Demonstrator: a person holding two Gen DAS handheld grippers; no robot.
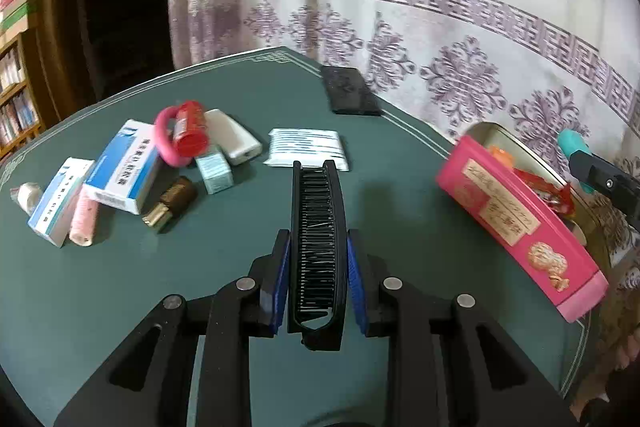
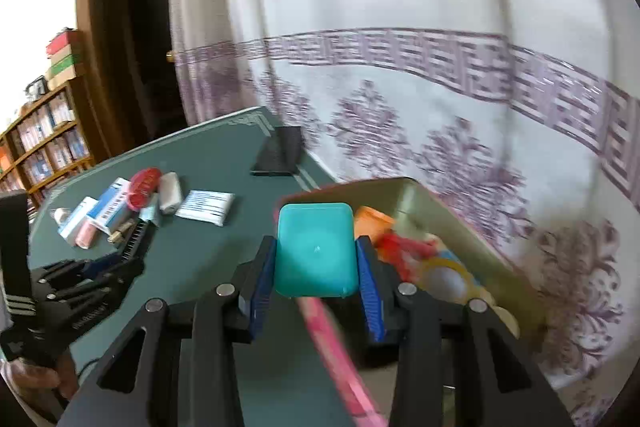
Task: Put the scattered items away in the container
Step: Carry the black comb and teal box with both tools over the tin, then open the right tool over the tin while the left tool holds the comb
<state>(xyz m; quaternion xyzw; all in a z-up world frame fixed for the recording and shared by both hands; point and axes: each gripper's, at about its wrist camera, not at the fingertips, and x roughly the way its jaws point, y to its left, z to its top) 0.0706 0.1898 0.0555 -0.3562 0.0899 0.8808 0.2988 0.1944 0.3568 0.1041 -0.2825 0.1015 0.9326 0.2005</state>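
Note:
In the left wrist view my left gripper (image 1: 316,241) is shut on a black folding comb (image 1: 316,195), held lengthwise above the green table (image 1: 240,267). A pink-sided tin container (image 1: 516,215) stands at the right with red and orange items inside. In the right wrist view my right gripper (image 2: 316,247) is shut on a teal case (image 2: 316,267), above the container's near rim (image 2: 404,183). Scattered at the left are blue-and-white boxes (image 1: 124,167), a red bottle (image 1: 191,127), a pink ring (image 1: 166,147), a white case (image 1: 234,141), a tissue pack (image 1: 306,147) and a brown bottle (image 1: 172,201).
A black phone (image 1: 352,91) lies at the table's far edge by the patterned curtain (image 1: 440,27). A bookshelf (image 2: 44,147) and a dark doorway (image 2: 128,47) stand behind the table at the left. The left gripper with the comb (image 2: 134,243) shows at the right wrist view's left.

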